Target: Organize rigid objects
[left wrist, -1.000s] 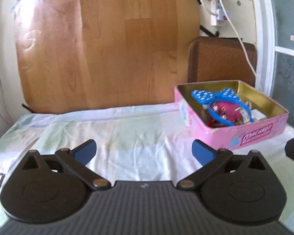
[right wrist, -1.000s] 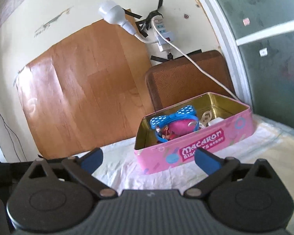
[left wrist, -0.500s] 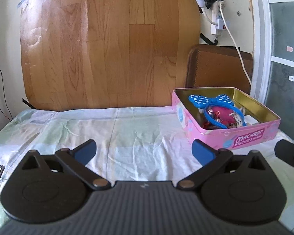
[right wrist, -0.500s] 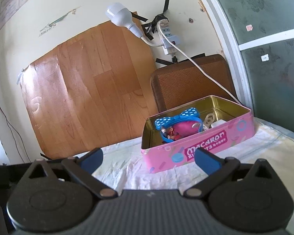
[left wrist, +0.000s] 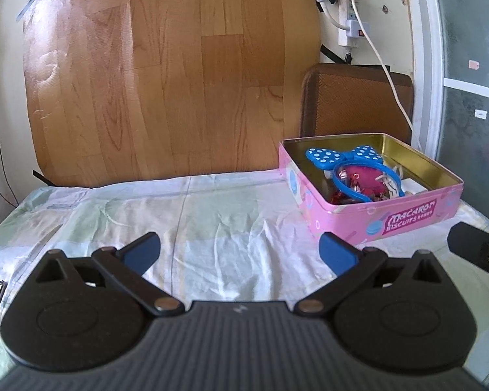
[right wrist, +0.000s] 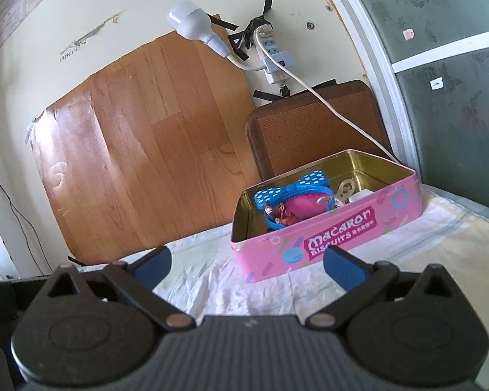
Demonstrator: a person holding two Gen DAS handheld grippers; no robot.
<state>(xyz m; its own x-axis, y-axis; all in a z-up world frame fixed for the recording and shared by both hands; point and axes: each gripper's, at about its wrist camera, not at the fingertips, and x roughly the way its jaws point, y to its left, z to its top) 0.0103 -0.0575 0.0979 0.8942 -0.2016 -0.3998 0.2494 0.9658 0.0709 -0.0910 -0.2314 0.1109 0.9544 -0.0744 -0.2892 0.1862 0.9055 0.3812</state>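
While both grippers hang above the cloth-covered table (left wrist: pixel 212 215), nothing is held: the left gripper (left wrist: pixel 239 251) and the right gripper (right wrist: pixel 246 262) each stand with jaws spread wide and only cloth between them. Against the wall leans a big wooden board (left wrist: pixel 166 91), with a brown chair back (right wrist: pixel 313 130) beside it. Toward the table's right side sits the pink biscuit tin (right wrist: pixel 329 233), lid off, already holding a blue dotted bow headband (right wrist: pixel 293 187), a pink pouch (right wrist: pixel 301 207) and small trinkets. No loose item shows on the cloth, so the sorting looks close to done or paused. A good next move would be scanning the table edges before reaching, keeping both grippers well above the tin's rim. The tin's smaller contents are too tangled to name, and a dark object at the left view's lower-left edge is cut off.
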